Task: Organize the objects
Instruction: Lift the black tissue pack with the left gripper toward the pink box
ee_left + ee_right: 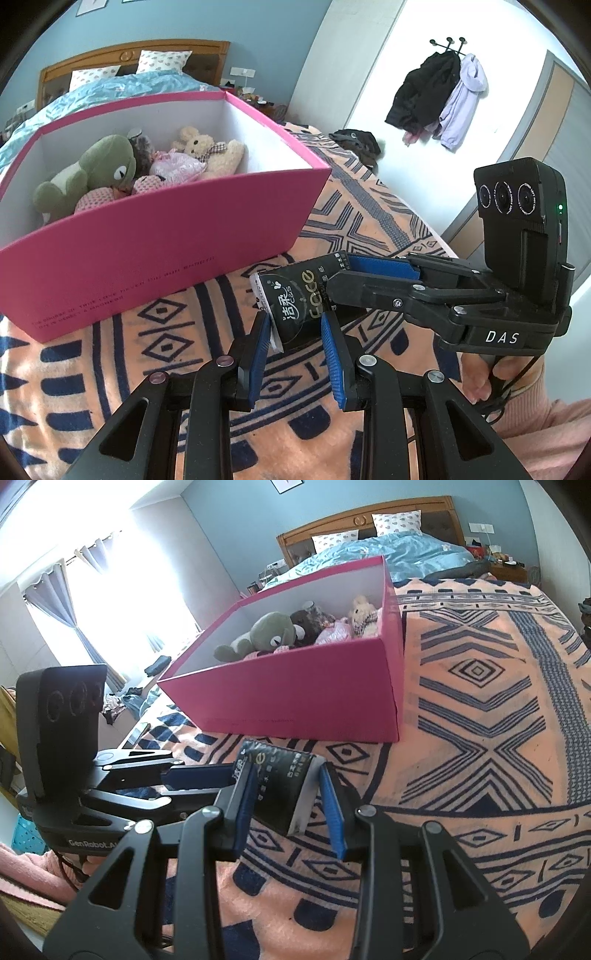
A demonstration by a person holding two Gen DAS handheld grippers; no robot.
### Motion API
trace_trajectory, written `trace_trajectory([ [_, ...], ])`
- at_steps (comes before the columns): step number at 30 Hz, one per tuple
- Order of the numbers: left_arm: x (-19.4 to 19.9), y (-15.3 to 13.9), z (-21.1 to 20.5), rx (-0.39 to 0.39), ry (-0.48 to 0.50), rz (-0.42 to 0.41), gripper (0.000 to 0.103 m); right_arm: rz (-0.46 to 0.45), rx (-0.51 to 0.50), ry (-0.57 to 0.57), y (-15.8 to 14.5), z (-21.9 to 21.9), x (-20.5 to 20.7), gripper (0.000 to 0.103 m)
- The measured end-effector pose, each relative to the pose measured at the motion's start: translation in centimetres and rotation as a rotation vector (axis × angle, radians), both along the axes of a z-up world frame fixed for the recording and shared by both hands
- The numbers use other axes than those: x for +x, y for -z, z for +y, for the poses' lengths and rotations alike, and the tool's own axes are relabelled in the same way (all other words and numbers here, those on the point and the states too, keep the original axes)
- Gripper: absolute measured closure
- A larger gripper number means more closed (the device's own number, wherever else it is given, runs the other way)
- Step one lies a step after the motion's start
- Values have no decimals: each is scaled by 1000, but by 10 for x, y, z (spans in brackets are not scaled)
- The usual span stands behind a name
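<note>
A black tissue pack (291, 306) (280, 786) hangs just above the patterned blanket, held from two sides. My left gripper (295, 321) is shut on its near end, blue pads pressing both faces. From the right in that view, my right gripper (341, 275) clamps the pack's other end. In the right wrist view my right gripper (286, 775) is shut on the pack, while the left gripper (221, 775) reaches in from the left. Just beyond the pack stands an open pink box (147, 236) (295, 694) holding a green plush frog (107, 158) (266, 631), a cream bear (207, 147) and other soft toys.
The orange and navy blanket (480, 701) covers the bed and spreads wide to the right of the box. A blue duvet (388, 550), pillows and a wooden headboard lie behind. Coats (436, 99) hang on the wall; a dark garment (354, 142) sits on the bed's far edge. A pink-sleeved hand (480, 384) grips the right handle.
</note>
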State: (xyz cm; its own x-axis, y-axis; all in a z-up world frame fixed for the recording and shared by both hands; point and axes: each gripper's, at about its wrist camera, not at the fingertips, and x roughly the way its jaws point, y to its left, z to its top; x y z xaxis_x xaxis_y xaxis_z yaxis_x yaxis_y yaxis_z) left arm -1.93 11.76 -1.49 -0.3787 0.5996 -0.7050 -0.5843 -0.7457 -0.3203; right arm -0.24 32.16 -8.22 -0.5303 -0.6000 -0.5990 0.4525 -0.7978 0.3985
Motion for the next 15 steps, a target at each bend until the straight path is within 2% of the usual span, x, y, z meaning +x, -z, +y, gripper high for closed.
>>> trace_trajectory([
  [15, -2, -13, -4, 5, -12, 28, 75, 55, -6, -12, -19, -2, -3, 65],
])
